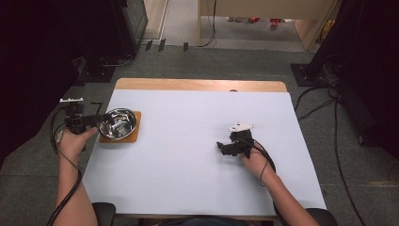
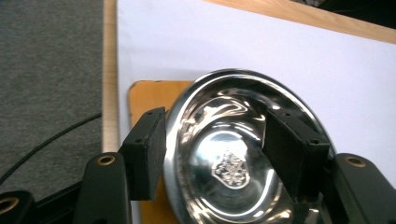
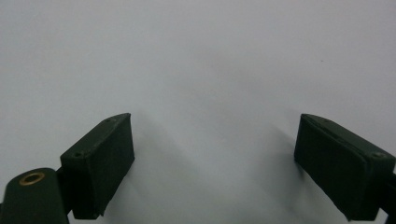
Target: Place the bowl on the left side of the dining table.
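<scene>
Steel bowl [image 1: 117, 124] resting on a square wooden coaster [image 1: 133, 137] at the left edge of the white tabletop [image 1: 188, 155], midway between its near and far sides. The bowl's left rim lies between the jaws of the left claw [image 1: 99, 118], which reaches in level from the left. In the left gripper view one pad stands outside the rim over the coaster [image 2: 144, 93], the other inside the bowl [image 2: 229, 154]; both pads stand slightly off the metal, so the left claw [image 2: 215, 154] is parted and grips nothing. The bowl is round and offers no long axis; the relation that matters is rim wall between pads. The right claw [image 1: 225, 147] hangs over bare tabletop well to the right, its jaws wide apart and empty in the right gripper view [image 3: 212, 163]. The left hand [image 1: 74, 141] is by far the nearer.
</scene>
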Tool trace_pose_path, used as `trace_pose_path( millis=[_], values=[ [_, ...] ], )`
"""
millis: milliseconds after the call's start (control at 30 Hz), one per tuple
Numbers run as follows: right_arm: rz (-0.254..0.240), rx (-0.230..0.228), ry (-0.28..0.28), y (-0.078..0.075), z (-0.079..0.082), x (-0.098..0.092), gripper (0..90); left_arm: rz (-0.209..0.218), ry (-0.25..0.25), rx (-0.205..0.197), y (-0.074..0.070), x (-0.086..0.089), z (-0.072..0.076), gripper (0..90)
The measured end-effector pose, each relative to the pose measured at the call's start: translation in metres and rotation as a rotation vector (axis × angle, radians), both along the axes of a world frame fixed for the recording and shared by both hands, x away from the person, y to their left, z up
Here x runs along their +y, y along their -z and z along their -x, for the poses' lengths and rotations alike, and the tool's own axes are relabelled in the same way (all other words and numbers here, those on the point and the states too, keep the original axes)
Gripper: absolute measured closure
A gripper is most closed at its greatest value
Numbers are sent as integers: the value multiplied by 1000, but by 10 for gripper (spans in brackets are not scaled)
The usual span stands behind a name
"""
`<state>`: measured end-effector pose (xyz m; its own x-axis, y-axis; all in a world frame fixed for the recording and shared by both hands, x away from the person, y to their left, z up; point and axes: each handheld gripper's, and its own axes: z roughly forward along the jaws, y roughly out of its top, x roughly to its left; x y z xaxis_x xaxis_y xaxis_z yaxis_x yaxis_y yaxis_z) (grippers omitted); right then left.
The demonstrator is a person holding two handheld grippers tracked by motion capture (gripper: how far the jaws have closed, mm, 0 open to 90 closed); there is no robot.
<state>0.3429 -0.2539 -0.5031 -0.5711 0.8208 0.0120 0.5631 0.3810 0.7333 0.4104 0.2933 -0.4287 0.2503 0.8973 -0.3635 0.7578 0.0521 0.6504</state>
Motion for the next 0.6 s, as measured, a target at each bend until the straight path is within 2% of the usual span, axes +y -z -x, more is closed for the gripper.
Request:
trace_pose_path(
  millis=[67,300,600],
  values=[
    [0,0,0,0,0,0,117,-11,3,-2,-2,-3,0,398],
    [0,0,1,0,0,0,117,-1,38,-1,-5,-14,-1,390],
    [2,-3,1,0,0,0,117,-10,83,-6,-9,-33,-3,377]
  ],
)
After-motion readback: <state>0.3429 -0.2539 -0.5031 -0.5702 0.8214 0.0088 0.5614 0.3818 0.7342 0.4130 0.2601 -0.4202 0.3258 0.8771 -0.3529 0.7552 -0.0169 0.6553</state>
